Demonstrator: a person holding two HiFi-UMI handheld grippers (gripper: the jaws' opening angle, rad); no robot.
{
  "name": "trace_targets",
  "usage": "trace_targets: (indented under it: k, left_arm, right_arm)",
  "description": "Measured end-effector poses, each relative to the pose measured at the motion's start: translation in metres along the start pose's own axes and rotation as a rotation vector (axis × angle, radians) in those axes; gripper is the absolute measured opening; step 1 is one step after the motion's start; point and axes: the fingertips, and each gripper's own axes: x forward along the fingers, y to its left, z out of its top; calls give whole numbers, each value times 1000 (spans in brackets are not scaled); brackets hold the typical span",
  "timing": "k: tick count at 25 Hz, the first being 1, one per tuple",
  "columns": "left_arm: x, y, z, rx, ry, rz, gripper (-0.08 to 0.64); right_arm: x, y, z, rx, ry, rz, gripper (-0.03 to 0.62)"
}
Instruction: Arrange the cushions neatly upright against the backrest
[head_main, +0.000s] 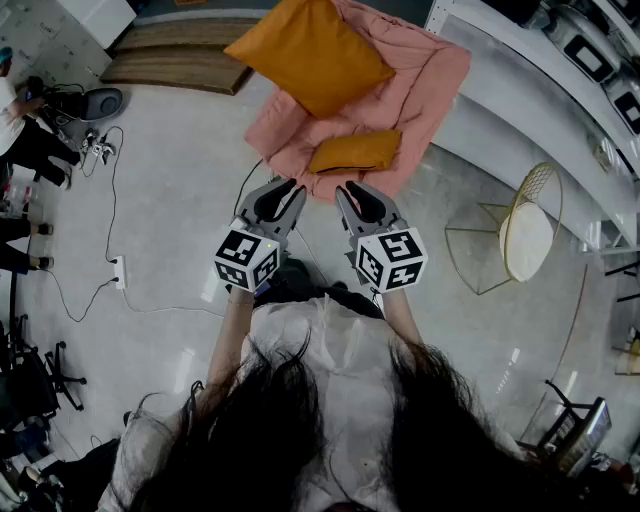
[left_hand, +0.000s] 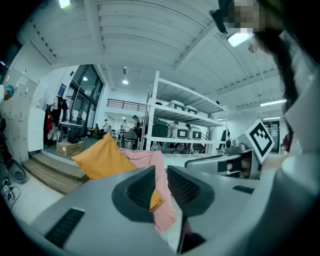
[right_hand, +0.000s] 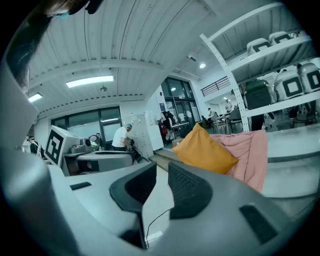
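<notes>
Left claw (head_main: 291, 191) faces small oblong cushion (head_main: 355, 152).

The head view is looking steeply down from above the person onto the left gripper (head_main: 290, 190) and right gripper (head_main: 350, 190), with the pink seat (head_main: 430, 80) lying beyond their jaws. Each gripper view is riding close behind its own jaws, facing almost level. Both are sharing that seat and its large orange cushion (head_main: 310, 50), well ahead of the jaws.
</notes>
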Motion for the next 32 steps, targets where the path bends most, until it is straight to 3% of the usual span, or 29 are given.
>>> trace_targets:
  k: [20, 25, 32]
  left_arm:
    - [-12, 3, -9, -12, 31, 38, 84]
    - [-6, 32, -10, -33, 32, 50, 84]
    - [31, 104, -6, -37, 46, 37, 84]
  right_arm:
    - [-1, -6, -22, 94, 24, 23, 83]
    - [24, -9, -23, 108, 42, 28, 83]
    - [78, -33, -20, 123, 75, -20, 83]
